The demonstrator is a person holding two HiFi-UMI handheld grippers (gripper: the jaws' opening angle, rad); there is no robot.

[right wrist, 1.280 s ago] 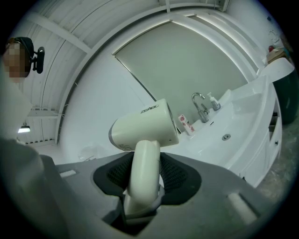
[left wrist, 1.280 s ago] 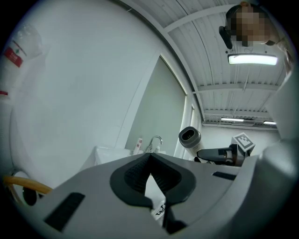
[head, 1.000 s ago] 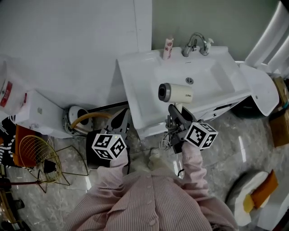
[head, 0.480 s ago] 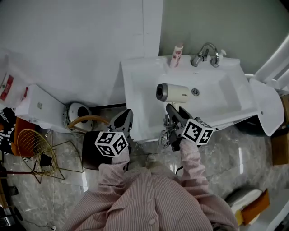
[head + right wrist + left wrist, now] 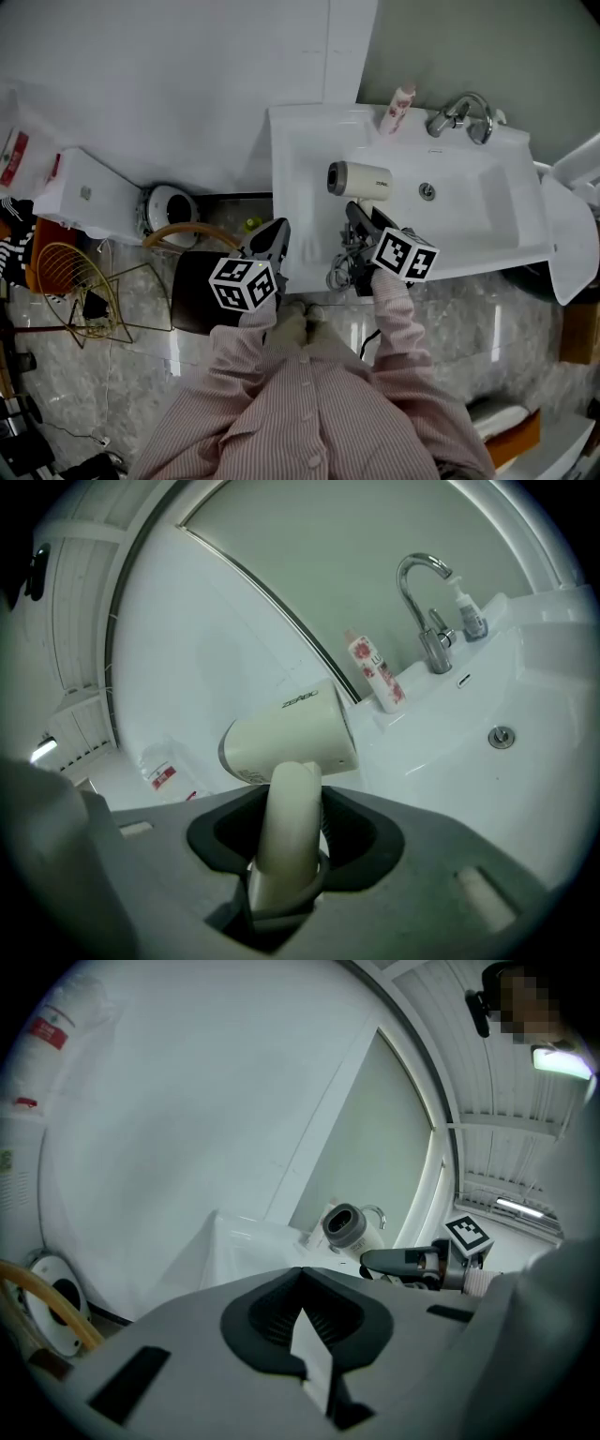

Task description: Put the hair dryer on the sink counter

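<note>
The cream hair dryer (image 5: 361, 181) hangs over the left part of the white sink (image 5: 300, 150), nozzle pointing left. My right gripper (image 5: 362, 221) is shut on its handle (image 5: 286, 827); the barrel (image 5: 291, 738) stands above the jaws in the right gripper view. Its cord (image 5: 339, 272) dangles below the sink's front edge. My left gripper (image 5: 274, 238) is held low, left of the sink's front corner, shut with nothing in it; from the left gripper view (image 5: 302, 1330) the dryer (image 5: 349, 1230) shows ahead at the right.
A pink-labelled bottle (image 5: 397, 108) and a chrome tap (image 5: 459, 114) stand at the sink's back edge; the drain (image 5: 427, 191) is in the basin. On the floor at left are a wire basket (image 5: 61, 281), a white box (image 5: 89, 192) and a round white appliance (image 5: 169, 208).
The hair dryer in my right gripper has moved forward over the sink's left part, nearer the bottle and tap. My left gripper stays shut and low.
</note>
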